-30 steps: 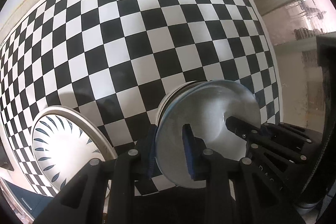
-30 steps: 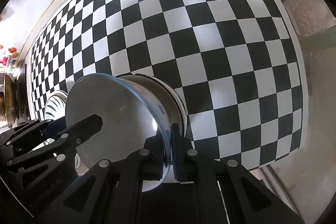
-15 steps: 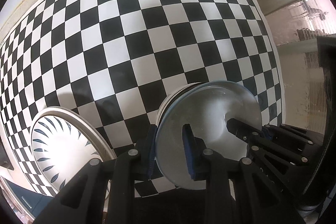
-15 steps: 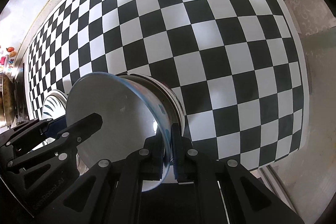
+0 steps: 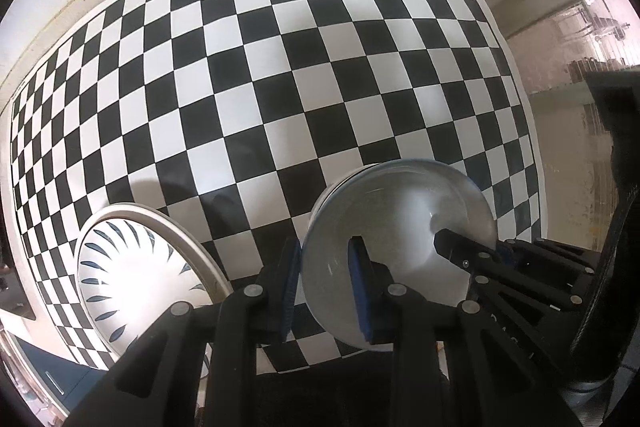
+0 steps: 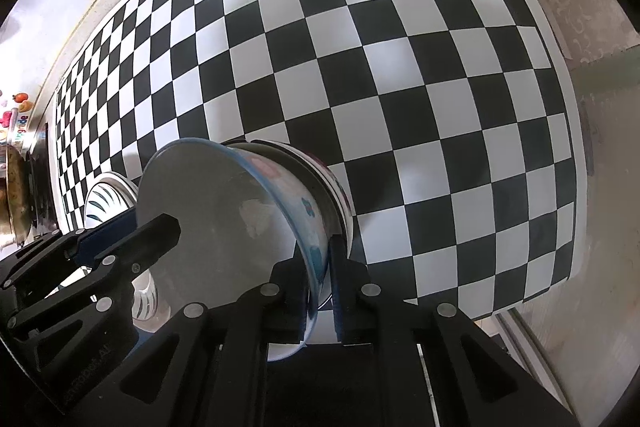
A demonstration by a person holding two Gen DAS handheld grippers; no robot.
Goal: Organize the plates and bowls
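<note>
my grippers: left point(image 5: 325, 285) + right point(image 6: 320, 283) clamped on bowl point(image 5: 400, 251) rim, opposite sides | stack point(image 6: 340, 195) directly beneath

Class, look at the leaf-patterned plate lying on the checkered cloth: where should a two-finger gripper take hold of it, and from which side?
Probably the raised rim of the leaf-patterned plate, coming down from above with one finger inside and one outside. It lies flat, face up, so only that upstanding lip offers a pinch. Its far edge, bordering open checkered cloth, looks clearest.
</note>
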